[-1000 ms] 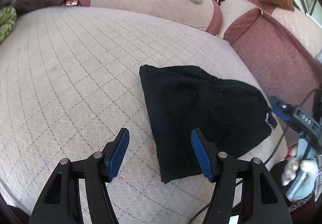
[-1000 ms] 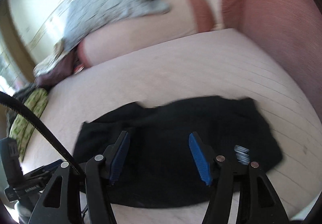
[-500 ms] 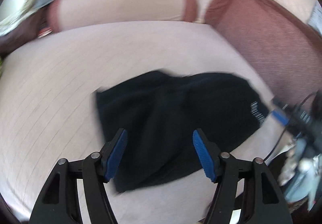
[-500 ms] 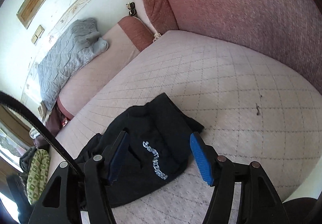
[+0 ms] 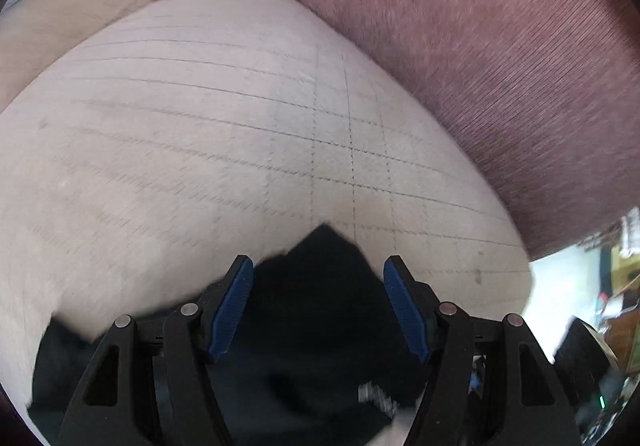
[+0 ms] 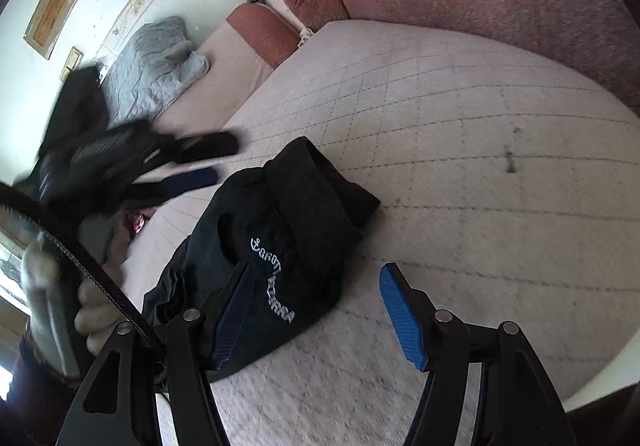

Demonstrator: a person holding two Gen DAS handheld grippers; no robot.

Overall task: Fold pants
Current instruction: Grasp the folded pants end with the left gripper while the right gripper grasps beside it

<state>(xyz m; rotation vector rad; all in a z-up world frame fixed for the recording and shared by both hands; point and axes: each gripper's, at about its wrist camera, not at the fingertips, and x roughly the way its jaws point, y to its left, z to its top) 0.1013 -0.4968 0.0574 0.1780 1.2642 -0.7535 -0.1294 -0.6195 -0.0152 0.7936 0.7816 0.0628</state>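
The black pants lie folded in a compact bundle on the quilted pink cushion, with pale lettering on top. My right gripper is open and empty, low over the bundle's near right edge. My left gripper is open and empty, just above the pants. In the right wrist view the left gripper appears blurred at the left, above the pants' far end.
Maroon sofa backrests rise behind and to the right of the cushion. A grey blanket lies on the far cushion. The cushion's front edge drops off at the lower right.
The left gripper has swung right and moved in over the pants. The right gripper has drawn slightly closer to the bundle. The pants have not moved.
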